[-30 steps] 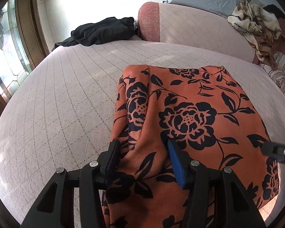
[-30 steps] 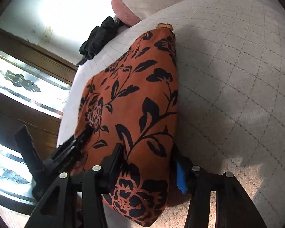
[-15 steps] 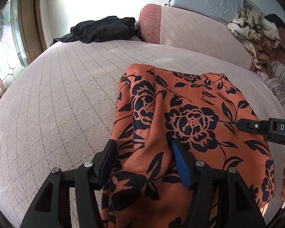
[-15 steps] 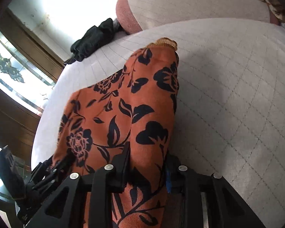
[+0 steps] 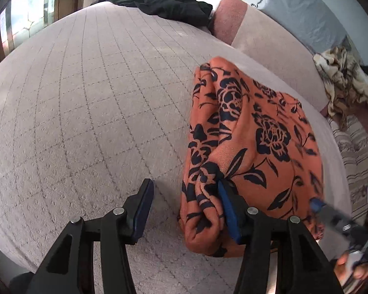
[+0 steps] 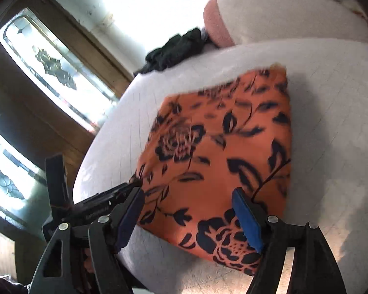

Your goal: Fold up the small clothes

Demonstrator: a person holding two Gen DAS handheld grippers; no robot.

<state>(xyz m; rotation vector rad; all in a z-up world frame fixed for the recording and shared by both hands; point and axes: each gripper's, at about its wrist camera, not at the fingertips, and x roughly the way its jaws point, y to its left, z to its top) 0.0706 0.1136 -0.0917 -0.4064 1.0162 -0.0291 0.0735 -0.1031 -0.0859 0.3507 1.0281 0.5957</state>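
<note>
Both the left gripper [image 5: 184,210] and right gripper [image 6: 187,216] hang wide open, holding nothing; the folded orange floral garment [image 6: 220,161] lies on the bed [image 5: 85,98], apparently released, next wanting setting aside

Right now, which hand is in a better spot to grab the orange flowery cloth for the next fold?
Probably the right. The right gripper is open with the orange cloth straight ahead between its fingers. The left gripper is open too, but sits off the cloth's left edge over the bare bed.
</note>
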